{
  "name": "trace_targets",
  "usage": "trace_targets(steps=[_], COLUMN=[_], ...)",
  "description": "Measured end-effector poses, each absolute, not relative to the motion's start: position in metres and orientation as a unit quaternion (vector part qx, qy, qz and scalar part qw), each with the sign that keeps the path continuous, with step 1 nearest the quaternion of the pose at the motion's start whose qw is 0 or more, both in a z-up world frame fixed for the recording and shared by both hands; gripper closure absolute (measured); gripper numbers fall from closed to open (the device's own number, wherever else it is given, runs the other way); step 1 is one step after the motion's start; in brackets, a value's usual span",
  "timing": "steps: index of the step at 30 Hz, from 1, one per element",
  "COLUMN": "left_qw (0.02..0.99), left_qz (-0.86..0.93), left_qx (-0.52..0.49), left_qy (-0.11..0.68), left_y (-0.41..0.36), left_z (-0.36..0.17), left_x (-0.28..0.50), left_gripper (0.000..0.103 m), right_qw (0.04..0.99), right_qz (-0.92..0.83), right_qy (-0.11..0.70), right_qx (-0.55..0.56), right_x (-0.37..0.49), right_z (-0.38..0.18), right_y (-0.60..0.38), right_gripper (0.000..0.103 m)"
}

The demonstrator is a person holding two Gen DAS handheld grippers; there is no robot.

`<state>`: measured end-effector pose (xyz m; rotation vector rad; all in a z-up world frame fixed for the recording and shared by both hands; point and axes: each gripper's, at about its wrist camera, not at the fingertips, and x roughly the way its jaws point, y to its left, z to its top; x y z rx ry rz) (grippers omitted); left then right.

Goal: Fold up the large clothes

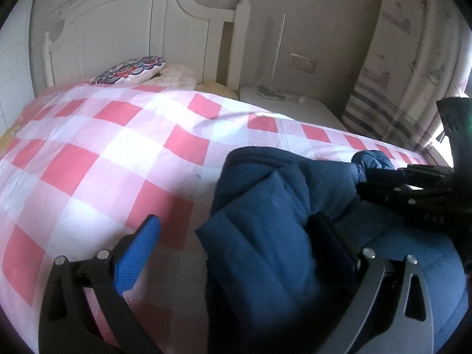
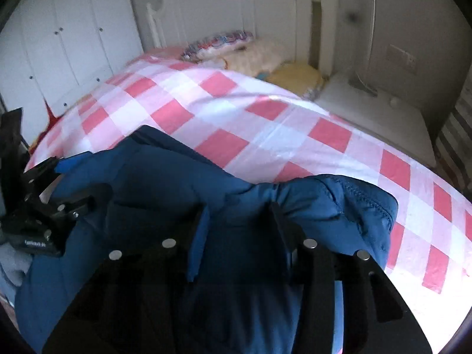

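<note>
A dark blue padded jacket [image 1: 265, 236] lies bunched at the near edge of a bed with a pink and white checked cover [image 1: 103, 153]. My left gripper [image 1: 236, 221] stands wide open; its blue left pad [image 1: 135, 262] is over the cover, clear of the fabric, and its right finger [image 1: 333, 242] rests against a fold of the jacket. In the right wrist view my right gripper [image 2: 239, 209] is shut on a gathered fold of the jacket [image 2: 339, 200], which bulges out past its fingers. In the left wrist view, the right gripper [image 1: 361, 183] pinches that bunch at the right.
A white headboard [image 1: 132, 29] with pillows [image 1: 132, 69] stands at the far end. A white bedside table [image 1: 283, 103] with a lamp sits right of the bed, beside a striped curtain [image 1: 383, 88]. White wardrobe doors [image 2: 67, 47] line the left wall.
</note>
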<state>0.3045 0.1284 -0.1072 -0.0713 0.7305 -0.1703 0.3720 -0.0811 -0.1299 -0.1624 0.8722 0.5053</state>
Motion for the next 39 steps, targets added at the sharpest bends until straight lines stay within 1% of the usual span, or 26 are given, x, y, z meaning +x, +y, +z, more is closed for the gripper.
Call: trace_targets(steps=[3, 7, 8, 10, 11, 14, 16, 17, 19, 21, 22, 23, 25, 26, 28, 29, 30, 32, 33, 35, 37, 39], left_qw=[0.933, 0.933, 0.931, 0.926, 0.924, 0.920, 0.921, 0.926, 0.936, 0.945, 0.950, 0.955, 0.950, 0.946, 0.926, 0.927, 0.927, 0.921, 0.918, 0.914, 0.905, 0.887], left_qz=[-0.072, -0.071, -0.073, -0.077, -0.079, -0.076, -0.060, -0.039, -0.005, -0.005, -0.015, -0.027, -0.043, -0.042, -0.017, -0.025, -0.039, -0.056, -0.064, -0.079, -0.100, -0.133], left_qx=[-0.013, -0.010, -0.013, -0.013, -0.012, 0.023, 0.040, 0.050, 0.064, 0.046, 0.032, 0.024, 0.039, 0.058, 0.140, 0.138, 0.114, 0.079, 0.077, 0.067, 0.034, -0.028], left_qy=[0.351, 0.352, 0.356, 0.369, 0.373, 0.383, 0.382, 0.372, 0.347, 0.323, 0.309, 0.296, 0.305, 0.316, 0.352, 0.349, 0.355, 0.378, 0.384, 0.393, 0.413, 0.441], left_y=[0.123, 0.123, 0.124, 0.123, 0.123, 0.118, 0.120, 0.123, 0.130, 0.139, 0.143, 0.144, 0.134, 0.126, 0.105, 0.104, 0.111, 0.123, 0.126, 0.131, 0.141, 0.156], left_z=[-0.104, -0.105, -0.106, -0.108, -0.109, -0.104, -0.093, -0.086, -0.068, -0.050, -0.042, -0.035, -0.041, -0.048, -0.084, -0.089, -0.092, -0.092, -0.092, -0.095, -0.099, -0.107], left_x=[0.301, 0.302, 0.304, 0.310, 0.310, 0.309, 0.299, 0.290, 0.267, 0.240, 0.226, 0.209, 0.195, 0.196, 0.208, 0.208, 0.210, 0.217, 0.217, 0.218, 0.223, 0.231], left_gripper=[0.002, 0.002, 0.002, 0.002, 0.002, 0.002, 0.002, 0.002, 0.002, 0.002, 0.002, 0.002, 0.002, 0.002, 0.002, 0.002, 0.002, 0.002, 0.002, 0.002, 0.002, 0.002], right_qw=[0.874, 0.900, 0.904, 0.893, 0.899, 0.894, 0.898, 0.902, 0.907, 0.911, 0.913, 0.912, 0.905, 0.908, 0.913, 0.912, 0.910, 0.907, 0.904, 0.903, 0.908, 0.909], right_qz=[0.216, 0.197, 0.192, 0.183, 0.178, 0.176, 0.185, 0.200, 0.221, 0.231, 0.234, 0.237, 0.226, 0.223, 0.217, 0.218, 0.217, 0.223, 0.233, 0.253, 0.253, 0.240], right_qy=[0.418, 0.373, 0.368, 0.390, 0.375, 0.396, 0.386, 0.370, 0.345, 0.322, 0.314, 0.311, 0.329, 0.322, 0.308, 0.311, 0.314, 0.316, 0.320, 0.326, 0.328, 0.340], right_qx=[-0.124, -0.106, -0.101, -0.127, -0.138, -0.113, -0.100, -0.095, -0.100, -0.111, -0.114, -0.121, -0.144, -0.148, -0.159, -0.156, -0.161, -0.168, -0.162, -0.118, -0.055, 0.032], right_x=[0.359, 0.316, 0.305, 0.302, 0.297, 0.294, 0.272, 0.250, 0.210, 0.170, 0.155, 0.141, 0.136, 0.136, 0.137, 0.138, 0.137, 0.132, 0.131, 0.129, 0.131, 0.136], right_z=[-0.114, -0.085, -0.087, -0.116, -0.121, -0.106, -0.090, -0.080, -0.070, -0.068, -0.071, -0.080, -0.109, -0.117, -0.124, -0.123, -0.122, -0.116, -0.112, -0.100, -0.091, -0.091], right_y=[-0.072, -0.082, -0.083, -0.073, -0.071, -0.080, -0.081, -0.081, -0.081, -0.082, -0.081, -0.077, -0.061, -0.057, -0.049, -0.049, -0.048, -0.049, -0.051, -0.068, -0.094, -0.129], right_gripper=[0.061, 0.061, 0.061, 0.060, 0.060, 0.060, 0.060, 0.058, 0.046, 0.018, 0.016, 0.016, 0.015, 0.011, 0.010, 0.010, 0.010, 0.010, 0.011, 0.011, 0.010, 0.006])
